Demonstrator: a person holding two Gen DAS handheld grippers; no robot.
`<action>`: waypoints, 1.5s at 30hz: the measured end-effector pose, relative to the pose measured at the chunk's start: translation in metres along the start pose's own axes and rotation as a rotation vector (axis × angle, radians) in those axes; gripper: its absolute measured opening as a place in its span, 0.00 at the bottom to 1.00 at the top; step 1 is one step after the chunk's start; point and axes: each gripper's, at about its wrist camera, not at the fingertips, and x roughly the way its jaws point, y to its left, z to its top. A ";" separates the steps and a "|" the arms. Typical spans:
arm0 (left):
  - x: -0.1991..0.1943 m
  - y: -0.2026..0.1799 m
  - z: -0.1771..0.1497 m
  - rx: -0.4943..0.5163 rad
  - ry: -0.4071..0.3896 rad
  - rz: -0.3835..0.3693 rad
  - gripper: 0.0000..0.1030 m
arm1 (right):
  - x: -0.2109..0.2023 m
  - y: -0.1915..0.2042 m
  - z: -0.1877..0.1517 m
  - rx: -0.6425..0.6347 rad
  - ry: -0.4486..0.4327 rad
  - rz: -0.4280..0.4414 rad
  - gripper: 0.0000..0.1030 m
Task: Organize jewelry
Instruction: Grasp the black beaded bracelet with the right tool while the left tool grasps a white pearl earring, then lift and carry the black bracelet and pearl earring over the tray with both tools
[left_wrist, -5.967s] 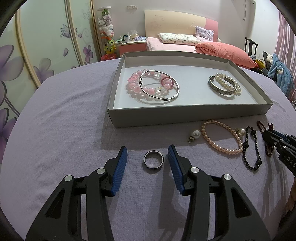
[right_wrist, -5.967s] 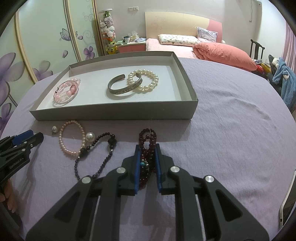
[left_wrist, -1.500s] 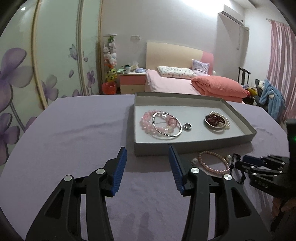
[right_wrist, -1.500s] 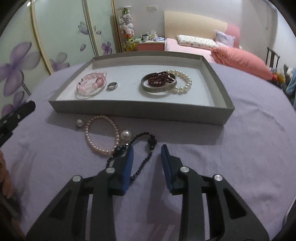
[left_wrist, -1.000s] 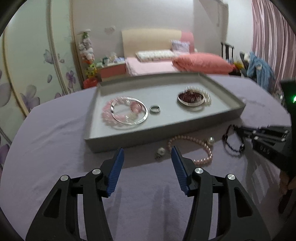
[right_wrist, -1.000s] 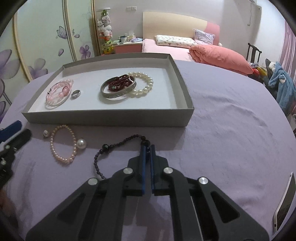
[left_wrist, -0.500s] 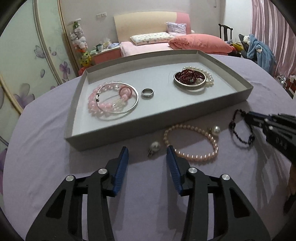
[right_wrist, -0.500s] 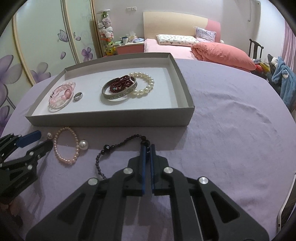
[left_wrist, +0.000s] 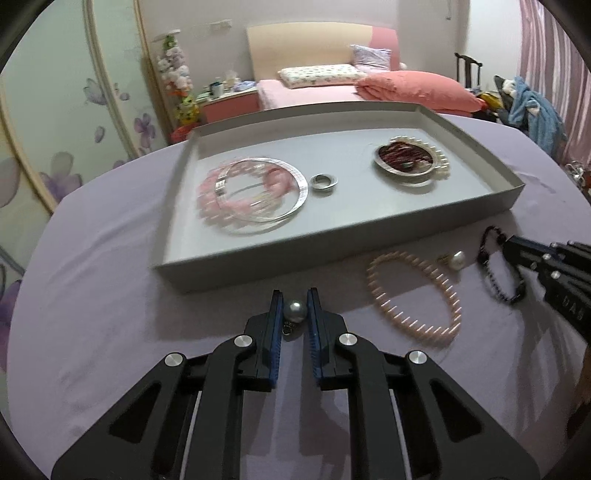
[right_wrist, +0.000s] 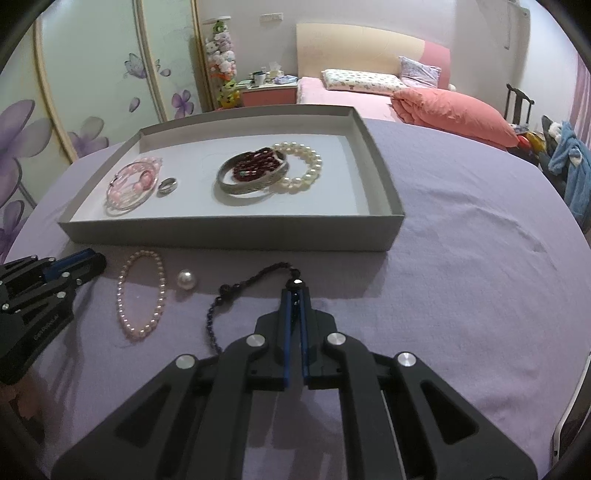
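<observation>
The left gripper (left_wrist: 294, 309) points down at the lavender-covered table (left_wrist: 110, 295), just in front of the near wall of the grey tray (left_wrist: 369, 236). Its fingers (left_wrist: 276, 314) are closing on a single pearl pendant (left_wrist: 294, 311), which sits between the blue pads with its small metal clasp hanging toward the camera; the pads appear to touch the pearl on both sides, though the frame is a little blurred there.

The right gripper (right_wrist: 295, 295) has its fingers (right_wrist: 286, 306) pressed together on the black bead bracelet (right_wrist: 236, 295), pinching the strand near its larger bead while the rest of the loop trails to the left across the cloth.

Between the two grippers lie a pink pearl bracelet (right_wrist: 142, 295) and, just beside it, a loose large pearl (right_wrist: 186, 279), both on the table outside the tray.

Inside the tray, toward its left end, a pink bead bracelet (left_wrist: 236, 199) lies under a thin silver bangle (left_wrist: 266, 195), with a silver ring (left_wrist: 324, 181) just beside them. Farther right, a dark red bead bracelet (right_wrist: 256, 164) rests inside a wide silver cuff (right_wrist: 240, 188), which overlaps a white pearl bracelet (right_wrist: 304, 166).
</observation>
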 end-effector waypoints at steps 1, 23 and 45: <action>-0.002 0.004 -0.002 -0.006 0.001 0.008 0.14 | 0.000 0.001 0.000 -0.001 0.000 0.001 0.06; -0.003 0.024 -0.006 -0.057 0.005 -0.008 0.14 | 0.004 0.001 0.006 0.002 0.002 -0.003 0.07; -0.026 0.037 -0.016 -0.132 -0.076 -0.030 0.14 | -0.050 0.004 0.004 0.053 -0.184 0.141 0.06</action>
